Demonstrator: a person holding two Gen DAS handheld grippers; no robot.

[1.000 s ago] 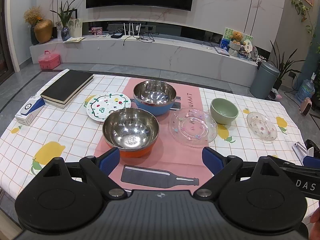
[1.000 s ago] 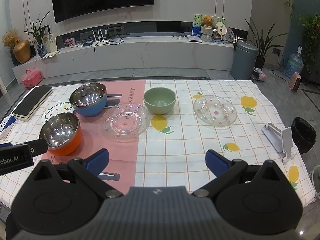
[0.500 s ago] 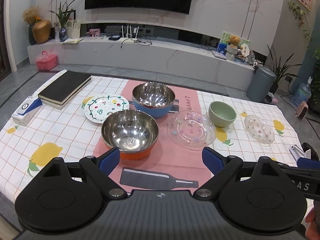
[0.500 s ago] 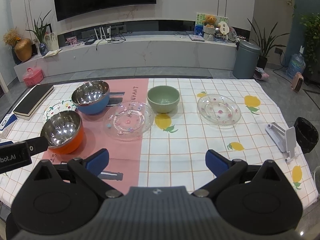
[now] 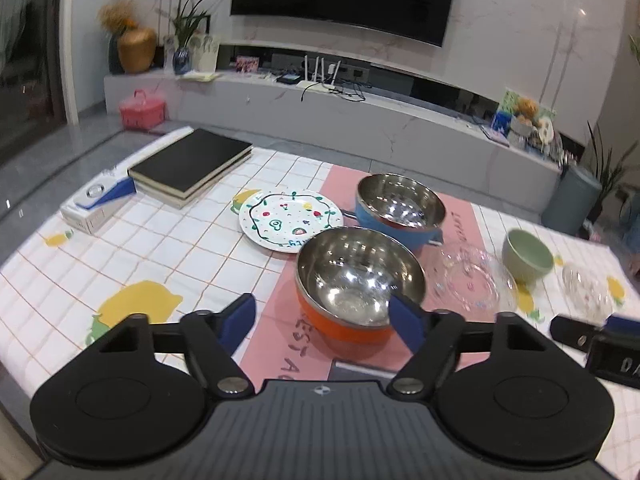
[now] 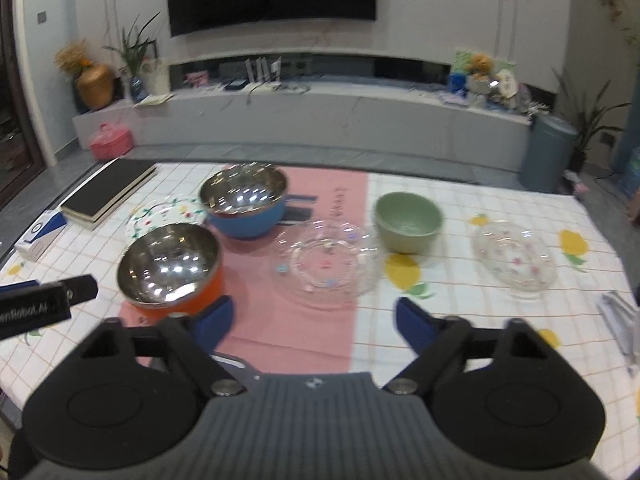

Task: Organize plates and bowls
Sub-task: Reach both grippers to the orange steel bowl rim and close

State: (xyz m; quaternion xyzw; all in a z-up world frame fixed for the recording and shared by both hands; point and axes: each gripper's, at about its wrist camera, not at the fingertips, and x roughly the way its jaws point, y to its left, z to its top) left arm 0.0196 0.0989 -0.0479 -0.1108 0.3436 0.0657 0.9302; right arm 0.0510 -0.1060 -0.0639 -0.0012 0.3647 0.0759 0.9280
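On the table stand an orange steel bowl [image 5: 358,285] [image 6: 170,266], a blue steel bowl [image 5: 400,208] [image 6: 245,202], a painted white plate [image 5: 291,220] [image 6: 162,216], a clear glass plate [image 5: 470,280] [image 6: 326,262], a green bowl [image 5: 527,255] [image 6: 408,222] and a second glass plate [image 5: 586,288] [image 6: 516,258]. My left gripper [image 5: 322,322] is open and empty, with its right finger at the orange bowl's near rim. My right gripper [image 6: 314,320] is open and empty, in front of the clear glass plate.
Black books [image 5: 192,166] and a small white-blue box [image 5: 98,204] lie at the table's left. A pink runner [image 6: 304,320] crosses the middle. A metal stand [image 6: 620,320] sits at the right edge. A TV bench stands behind the table.
Both grippers moved forward and lower toward the table. The left one swung left and closed in on the orange bowl. The right one came nearer the clear glass plate.
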